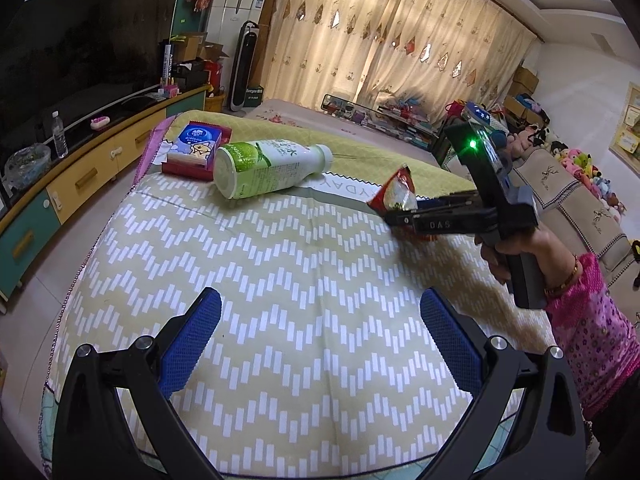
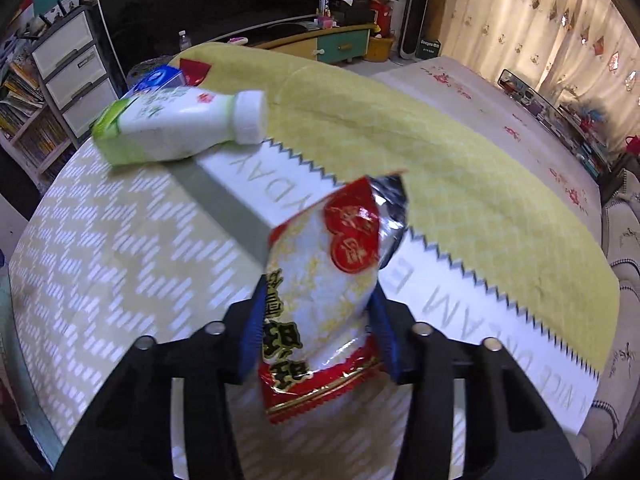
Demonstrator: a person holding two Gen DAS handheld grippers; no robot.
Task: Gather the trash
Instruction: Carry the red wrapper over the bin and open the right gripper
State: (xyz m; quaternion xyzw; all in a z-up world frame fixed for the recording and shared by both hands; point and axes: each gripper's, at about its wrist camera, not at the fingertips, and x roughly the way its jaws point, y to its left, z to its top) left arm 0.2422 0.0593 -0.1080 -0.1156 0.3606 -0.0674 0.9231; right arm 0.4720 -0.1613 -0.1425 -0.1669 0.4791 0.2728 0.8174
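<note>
Left gripper (image 1: pixel 320 336) nearest, fingers spread, empty. Farther left of the bottle (image 1: pixel 268 168): box (image 1: pixel 196 152). Right of the bottle: right gripper (image 2: pixel 316 328) pinching the snack wrapper (image 2: pixel 324 280) above the tablecloth (image 1: pixel 280 280). Risk: slick, crumpled foil slipping free under a shallow pinch.

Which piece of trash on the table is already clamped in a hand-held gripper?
The red-and-white snack wrapper, pinched in the right hand-held gripper. The green-and-white bottle lies on its side, and the small red-and-blue box sits untouched.
</note>
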